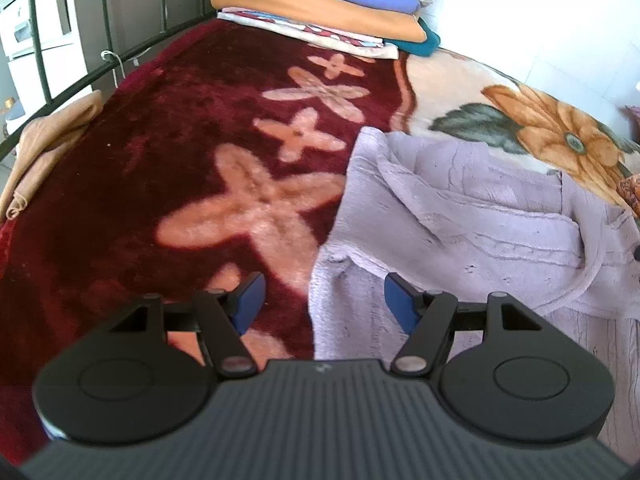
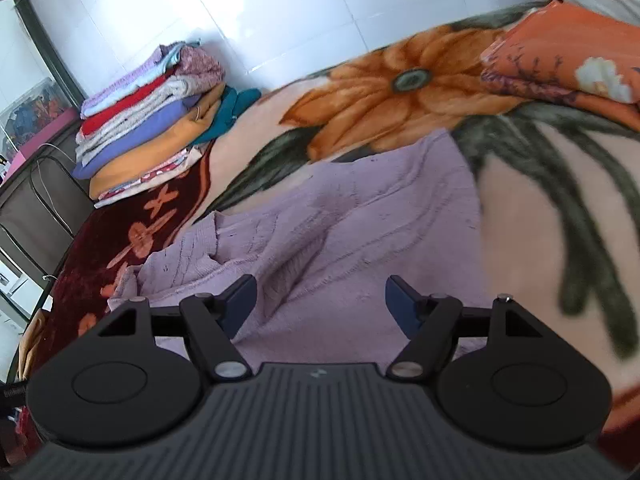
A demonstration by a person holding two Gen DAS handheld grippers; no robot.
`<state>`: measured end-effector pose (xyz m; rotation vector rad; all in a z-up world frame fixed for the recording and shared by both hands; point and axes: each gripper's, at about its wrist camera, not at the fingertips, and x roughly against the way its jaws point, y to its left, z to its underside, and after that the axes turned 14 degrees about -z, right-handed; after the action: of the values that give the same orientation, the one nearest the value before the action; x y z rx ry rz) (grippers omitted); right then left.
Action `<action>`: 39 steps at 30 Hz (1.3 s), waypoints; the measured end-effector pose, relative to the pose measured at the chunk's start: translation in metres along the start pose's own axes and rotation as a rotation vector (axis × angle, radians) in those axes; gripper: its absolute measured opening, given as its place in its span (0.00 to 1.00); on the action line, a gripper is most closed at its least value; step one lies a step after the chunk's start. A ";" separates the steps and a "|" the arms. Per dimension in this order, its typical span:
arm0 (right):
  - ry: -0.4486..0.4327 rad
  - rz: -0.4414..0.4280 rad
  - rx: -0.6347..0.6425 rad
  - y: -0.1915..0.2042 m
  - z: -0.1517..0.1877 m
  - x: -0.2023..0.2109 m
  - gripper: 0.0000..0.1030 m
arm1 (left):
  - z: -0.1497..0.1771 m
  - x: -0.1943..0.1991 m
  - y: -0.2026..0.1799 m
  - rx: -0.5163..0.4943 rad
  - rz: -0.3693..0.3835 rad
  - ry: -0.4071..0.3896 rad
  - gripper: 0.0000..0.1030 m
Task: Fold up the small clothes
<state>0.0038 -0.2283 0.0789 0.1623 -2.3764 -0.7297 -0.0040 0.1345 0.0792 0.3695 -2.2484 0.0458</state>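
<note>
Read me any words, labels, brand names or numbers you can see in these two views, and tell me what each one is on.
None can be read.
A small pale mark on the left tool's body: too small to read.
The same mark on the right tool's body: too small to read.
The lilac knitted garment, the folded clothes pile and the floral blanket show no writing.

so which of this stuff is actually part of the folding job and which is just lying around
Part of the job:
- lilac knitted garment, spread on the blanket
- left hand-held gripper, open over its edge
- right hand-held gripper, open above it

Just lying about:
- stack of folded clothes
- floral blanket
- orange pillow
- tan cloth by the rail
</note>
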 end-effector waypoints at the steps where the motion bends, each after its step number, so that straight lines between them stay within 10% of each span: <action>1: 0.014 0.003 -0.006 0.004 -0.005 -0.009 0.75 | 0.001 0.000 -0.002 -0.006 0.000 0.001 0.66; 9: 0.138 0.029 -0.021 0.021 -0.038 -0.085 0.73 | 0.012 -0.008 -0.017 -0.070 0.003 0.021 0.66; 11: 0.175 0.062 0.001 0.024 -0.038 -0.101 0.55 | 0.015 -0.010 -0.017 -0.073 0.009 0.029 0.66; 12: 0.189 0.098 0.012 0.026 -0.037 -0.106 0.24 | 0.016 -0.012 -0.018 -0.074 0.014 0.031 0.66; 13: 0.180 0.128 0.019 0.026 -0.037 -0.105 0.14 | 0.017 -0.013 -0.018 -0.075 0.022 0.033 0.66; 15: 0.108 0.107 0.031 0.030 -0.040 -0.084 0.14 | 0.021 -0.016 -0.019 -0.076 0.037 0.037 0.66; 19: 0.010 0.107 0.106 0.030 -0.037 -0.027 0.14 | 0.026 -0.026 -0.020 -0.079 0.044 0.057 0.66; 24: 0.147 0.177 0.149 -0.003 -0.014 -0.011 0.16 | 0.027 -0.028 -0.022 -0.084 0.040 0.051 0.66; 31: 0.168 0.219 0.189 -0.019 -0.004 0.019 0.63 | 0.025 -0.029 -0.019 -0.081 0.048 0.060 0.66; 39: 0.144 0.275 0.290 -0.015 -0.022 0.004 0.71 | 0.024 -0.022 -0.020 -0.085 0.046 0.043 0.66</action>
<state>0.0129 -0.2521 0.0878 0.0073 -2.2940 -0.2351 -0.0026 0.1175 0.0450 0.2680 -2.2082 -0.0175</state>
